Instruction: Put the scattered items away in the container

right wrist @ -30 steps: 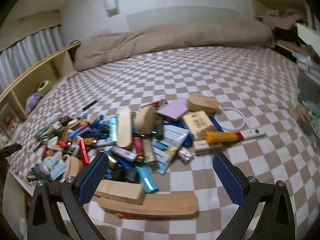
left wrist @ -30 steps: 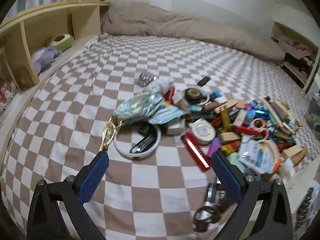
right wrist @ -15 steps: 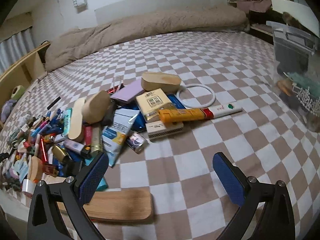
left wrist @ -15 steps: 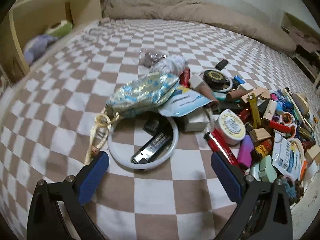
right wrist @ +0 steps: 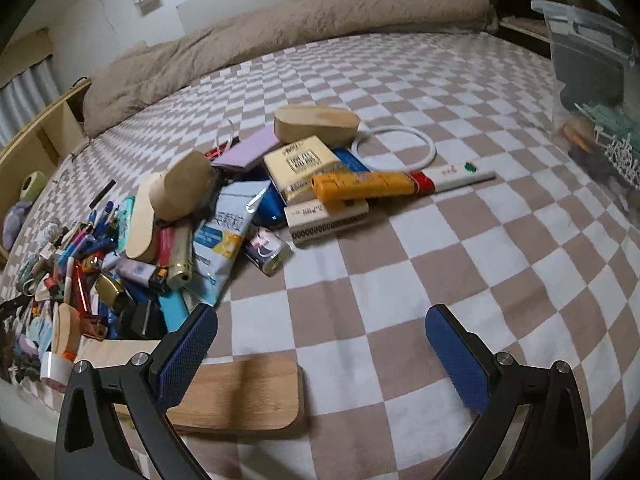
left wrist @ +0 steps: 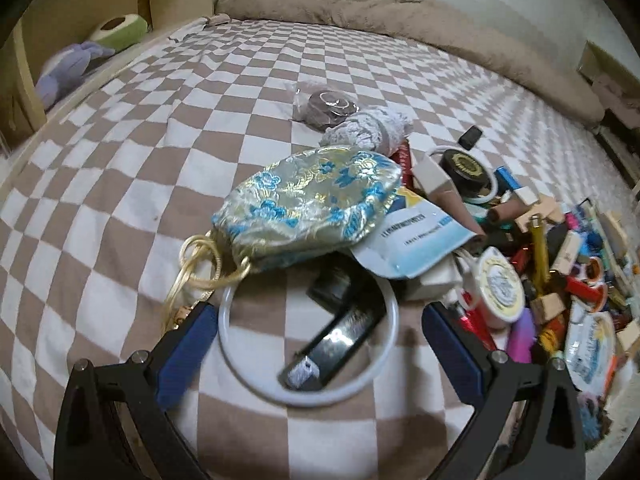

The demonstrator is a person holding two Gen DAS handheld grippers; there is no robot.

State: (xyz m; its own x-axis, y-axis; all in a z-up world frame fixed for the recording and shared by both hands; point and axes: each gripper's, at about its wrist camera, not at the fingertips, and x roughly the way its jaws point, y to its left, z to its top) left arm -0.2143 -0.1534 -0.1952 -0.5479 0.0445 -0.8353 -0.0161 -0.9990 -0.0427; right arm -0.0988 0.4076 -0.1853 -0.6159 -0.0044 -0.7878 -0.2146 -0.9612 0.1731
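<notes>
A heap of small items lies on the checkered bed. In the left wrist view my left gripper (left wrist: 316, 328) is open and empty, its fingers astride a white ring (left wrist: 310, 344) with a dark flat case (left wrist: 332, 344) inside it. A blue-and-gold brocade pouch (left wrist: 308, 204) lies just beyond. In the right wrist view my right gripper (right wrist: 320, 336) is open and empty over bare sheet. Beyond it lie an orange tube (right wrist: 364, 188), a yellow box (right wrist: 304, 162) and a second white ring (right wrist: 394, 146). A clear plastic container (right wrist: 592, 80) with some things inside stands at the right edge.
A flat wooden board (right wrist: 240, 396) lies under my right gripper's left finger. A rumpled beige blanket (left wrist: 400, 12) runs along the far side of the bed. A wooden shelf (left wrist: 80, 12) with plush toys is at the left. The bed edge is near the pile's side.
My left gripper has moved down and forward onto the white ring and pouch. My right gripper has swung right and closer to the bed, bringing the clear container into view.
</notes>
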